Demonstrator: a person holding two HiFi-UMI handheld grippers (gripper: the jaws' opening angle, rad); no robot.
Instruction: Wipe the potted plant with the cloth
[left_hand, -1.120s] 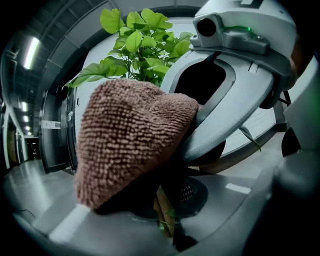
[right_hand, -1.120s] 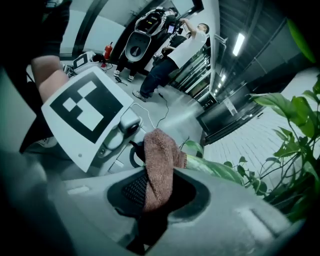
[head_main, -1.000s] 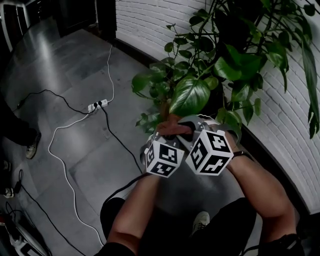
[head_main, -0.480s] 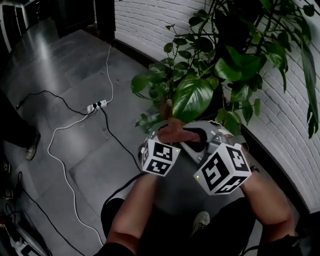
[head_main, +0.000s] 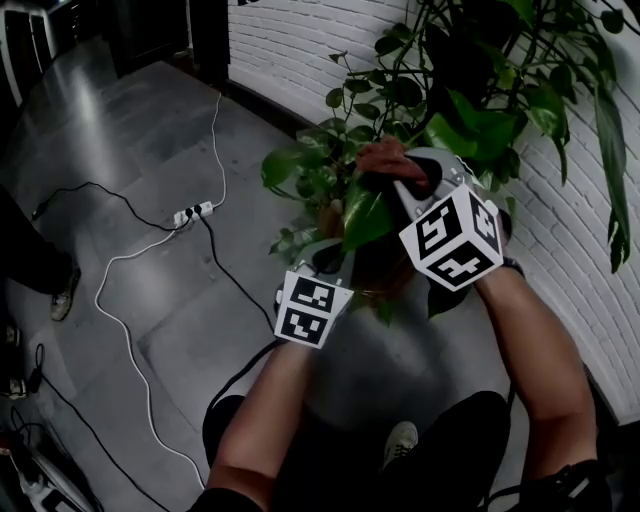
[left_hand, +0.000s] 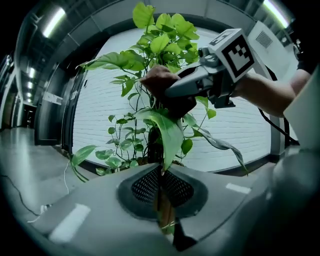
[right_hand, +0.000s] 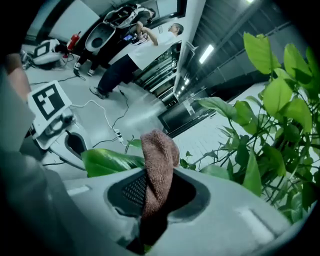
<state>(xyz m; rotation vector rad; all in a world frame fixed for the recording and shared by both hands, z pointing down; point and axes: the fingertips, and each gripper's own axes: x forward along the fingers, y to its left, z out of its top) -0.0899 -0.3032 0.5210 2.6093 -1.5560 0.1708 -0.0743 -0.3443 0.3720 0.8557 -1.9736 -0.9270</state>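
The potted plant (head_main: 420, 100) stands against the white brick wall, with one large green leaf (head_main: 368, 215) hanging toward me. My left gripper (head_main: 335, 258) is shut on the tip of that leaf (left_hand: 167, 135), holding it low. The left gripper's jaws (left_hand: 162, 200) close around the leaf's narrow end. My right gripper (head_main: 408, 178) is higher, at the leaf's upper end, shut on a reddish-brown cloth (head_main: 388, 157). In the right gripper view the cloth (right_hand: 159, 165) sticks up from between the jaws (right_hand: 155, 205), with the leaf (right_hand: 112, 162) just behind it.
A white power strip (head_main: 195, 210) with white and black cables lies on the grey floor to the left. A bystander's shoe (head_main: 65, 290) shows at the left edge. A person (right_hand: 135, 50) stands far off by machines. The brick wall (head_main: 560, 230) runs close on the right.
My right gripper has risen with the cloth from beside the left gripper up to the leaf's upper end. The left gripper has stayed low, holding the leaf.
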